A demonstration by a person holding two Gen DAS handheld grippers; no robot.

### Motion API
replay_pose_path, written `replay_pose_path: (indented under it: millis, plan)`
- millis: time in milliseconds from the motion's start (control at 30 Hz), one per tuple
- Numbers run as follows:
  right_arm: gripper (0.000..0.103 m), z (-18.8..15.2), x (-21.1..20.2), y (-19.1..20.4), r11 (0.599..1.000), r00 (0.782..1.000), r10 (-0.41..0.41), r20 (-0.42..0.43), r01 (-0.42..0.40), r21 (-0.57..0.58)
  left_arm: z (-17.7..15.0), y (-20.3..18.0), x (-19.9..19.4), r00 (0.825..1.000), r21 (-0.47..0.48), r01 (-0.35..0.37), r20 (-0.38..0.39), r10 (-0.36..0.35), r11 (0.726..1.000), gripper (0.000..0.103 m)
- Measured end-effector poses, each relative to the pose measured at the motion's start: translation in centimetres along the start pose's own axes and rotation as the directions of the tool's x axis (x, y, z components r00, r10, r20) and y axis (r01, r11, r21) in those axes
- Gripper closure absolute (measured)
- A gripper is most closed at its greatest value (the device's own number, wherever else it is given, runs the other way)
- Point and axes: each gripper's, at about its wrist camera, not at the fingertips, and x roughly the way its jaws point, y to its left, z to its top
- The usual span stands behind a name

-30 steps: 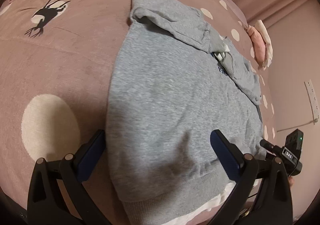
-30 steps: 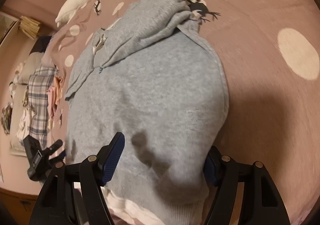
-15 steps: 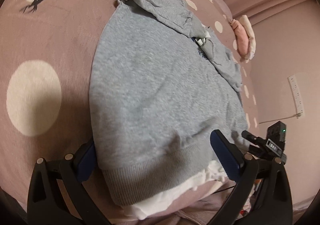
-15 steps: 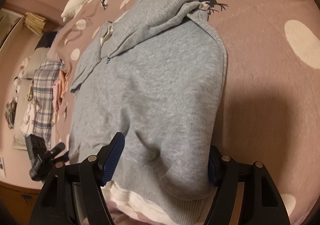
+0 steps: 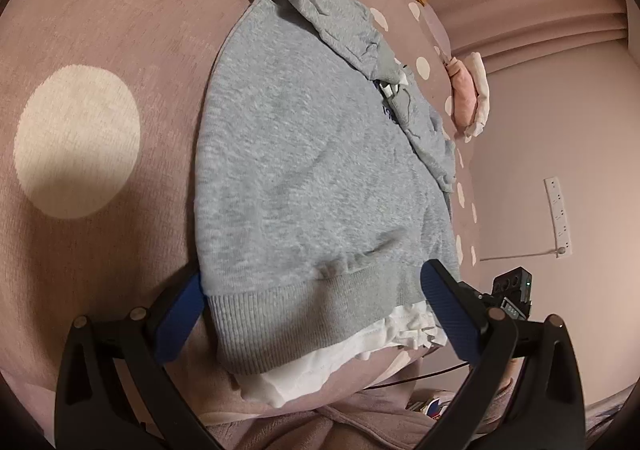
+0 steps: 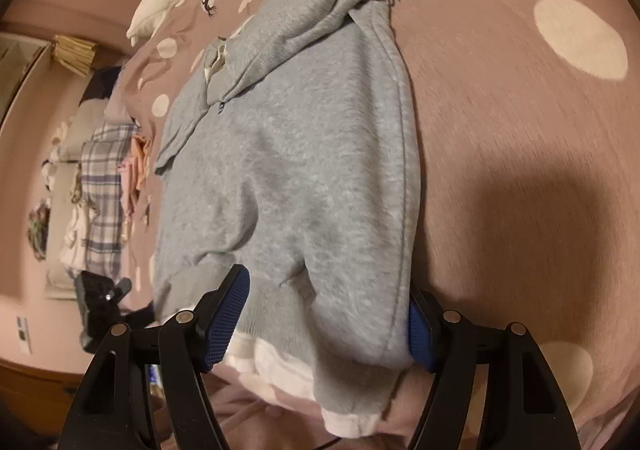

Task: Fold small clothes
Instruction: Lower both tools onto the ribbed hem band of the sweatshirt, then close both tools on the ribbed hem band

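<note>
Here the grey sweatshirt (image 5: 312, 170) lies flat on the polka-dot bed cover (image 5: 80, 130), sleeves folded in near the collar, ribbed hem (image 5: 304, 310) nearest. Both the left tongs (image 5: 316, 314) and right tongs (image 6: 320, 326) stand wide, straddling the hem's two corners without gripping. I'd pinch hem and white under-layer (image 5: 320, 366) together, evenly, then lift both corners level toward the collar.

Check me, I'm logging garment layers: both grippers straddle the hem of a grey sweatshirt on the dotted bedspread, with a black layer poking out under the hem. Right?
Not quite: the layer under the grey sweatshirt hem is white, as the left wrist view shows. The left gripper and right gripper do straddle the hem on the dotted bedspread.
</note>
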Motion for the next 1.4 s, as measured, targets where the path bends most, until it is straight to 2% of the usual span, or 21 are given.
replay_pose_path:
  millis: [133,267,567,833,1100,1233,1400]
  plan:
    - [0.032,-0.5,-0.4,-0.8,0.999,0.999,0.038,-0.037,-0.037,0.025,-0.3,-1.0,0.6,0.998,0.056,-0.058,-0.009,0.058,0.997,0.0]
    - [0.032,-1.4,-0.5,-1.1,0.998,0.996,0.058,-0.068,-0.056,0.028,-0.3,-1.2,1.0,0.996,0.077,-0.083,-0.007,0.083,0.994,0.0]
    - [0.032,-0.2,1.2,0.6,0.999,0.998,0.048,-0.036,-0.049,-0.005,1.1,-0.7,1.9,0.998,0.014,-0.065,0.018,0.064,0.998,0.0]
    - [0.031,0.3,1.9,2.0,0.998,0.999,0.033,-0.003,-0.033,-0.059,1.1,-1.4,2.0,0.994,0.027,-0.11,0.024,0.109,0.994,0.003]
    - [0.038,-0.6,0.9,0.9,0.999,0.999,0.037,-0.001,-0.037,-0.039,0.5,-1.9,2.0,0.97,0.064,-0.24,0.042,0.238,0.969,0.025]
    - [0.038,-0.7,1.1,0.9,0.999,1.0,0.028,0.001,-0.028,-0.032,0.3,-2.1,2.3,0.956,0.089,-0.292,0.044,0.29,0.952,0.032]
    - [0.04,-0.8,1.3,1.8,0.998,1.0,-0.011,0.01,0.011,-0.06,0.1,-2.2,2.2,0.934,0.107,-0.356,0.053,0.352,0.928,0.051]
